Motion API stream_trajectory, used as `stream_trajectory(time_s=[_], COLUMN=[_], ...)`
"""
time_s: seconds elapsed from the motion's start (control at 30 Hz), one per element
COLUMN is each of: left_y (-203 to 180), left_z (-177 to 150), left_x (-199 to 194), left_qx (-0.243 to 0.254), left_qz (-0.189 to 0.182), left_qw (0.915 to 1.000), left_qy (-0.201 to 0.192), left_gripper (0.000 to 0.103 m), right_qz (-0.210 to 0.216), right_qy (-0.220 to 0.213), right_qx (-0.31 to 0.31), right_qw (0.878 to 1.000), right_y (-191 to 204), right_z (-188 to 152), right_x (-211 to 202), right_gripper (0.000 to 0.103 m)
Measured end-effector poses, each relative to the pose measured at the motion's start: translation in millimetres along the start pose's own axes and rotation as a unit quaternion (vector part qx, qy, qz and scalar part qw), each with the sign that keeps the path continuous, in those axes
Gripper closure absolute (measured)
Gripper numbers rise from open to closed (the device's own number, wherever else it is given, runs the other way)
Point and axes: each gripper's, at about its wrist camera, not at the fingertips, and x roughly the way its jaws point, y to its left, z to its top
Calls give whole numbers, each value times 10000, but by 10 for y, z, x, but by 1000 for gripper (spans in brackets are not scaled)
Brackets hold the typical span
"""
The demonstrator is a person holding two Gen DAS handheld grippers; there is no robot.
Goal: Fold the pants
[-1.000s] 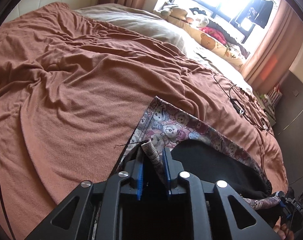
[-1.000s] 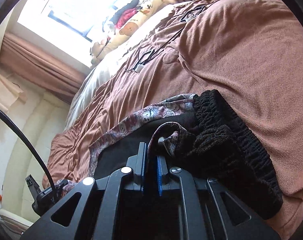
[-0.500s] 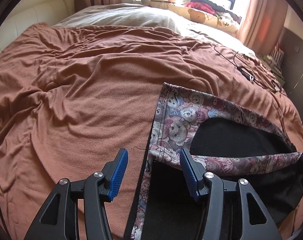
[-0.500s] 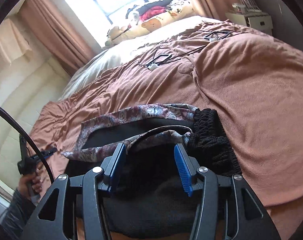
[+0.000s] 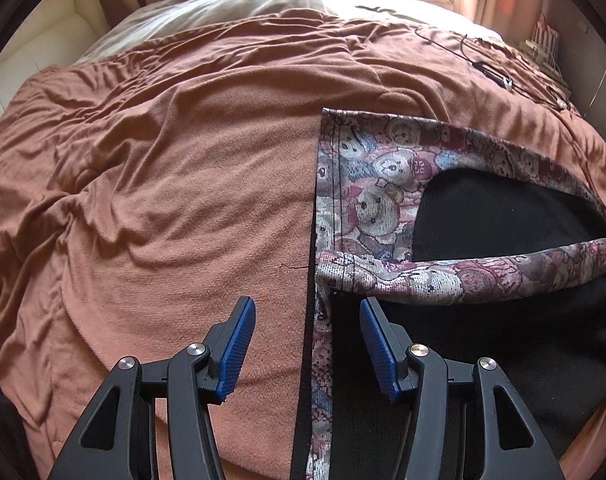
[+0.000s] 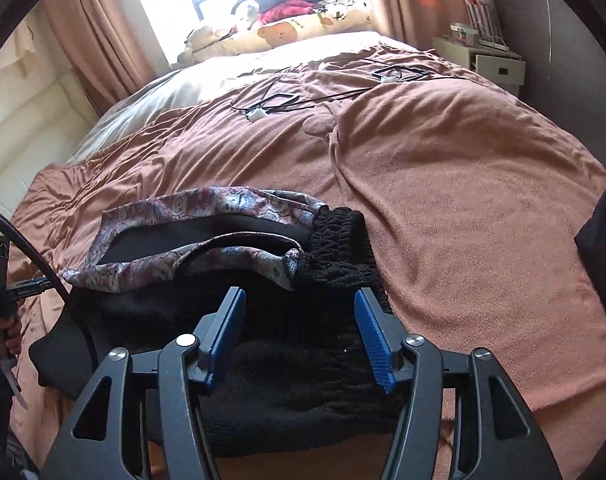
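The bear-print pants lie folded near the bed's near edge, black lining showing. The left tongs hang wide over the hem edge, holding nothing; the right tongs are opening, empty, above the black waistband, likely freed to regrip.

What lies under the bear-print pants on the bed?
The bear-print pants, folded with black lining showing, rest on a brown blanket that spreads around them. The part of the blanket beneath them is covered.
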Motion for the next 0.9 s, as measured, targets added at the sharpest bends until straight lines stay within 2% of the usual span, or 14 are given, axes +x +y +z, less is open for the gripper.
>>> stream_trajectory(time_s=[0.07,0.27,0.57,0.6,0.63,0.7,0.73,0.77,0.9], left_y=[-60,-236,-389,-375,-361,-351,-352,-340,-272], left_z=[26,216,369,371,368,360,353,353,359], left_x=[95,321,532,531,522,504,489,476,338], left_qx=[141,454,615,584,550,524,527,492,312], left_qz=[72,169,-42,-80,-143,-235,-236,-267,-284], left_qw=[9999,9987,9980,9982,9983,9983,9983,9984,9990], left_qy=[59,125,153,142,121,82,55,62,-125], left_gripper=[46,46,46,46,50,61,74,94,96], right_qz=[-149,-290,-222,-206,-174,-92,-80,-118,-166], right_qy=[59,219,135,122,116,115,107,95,-31], right_qx=[-68,5,83,48,10,-51,-85,-130,-177], right_qw=[9998,9993,9996,9997,9998,9999,9999,9998,9997], right_y=[23,-1,-72,-71,-66,-69,-79,-85,-101], right_z=[-5,11,-5,-11,-17,-26,-29,-31,-32], right_x=[32,221,292,288,282,275,277,286,250], right_gripper=[36,36,36,41,44,57,59,65,78])
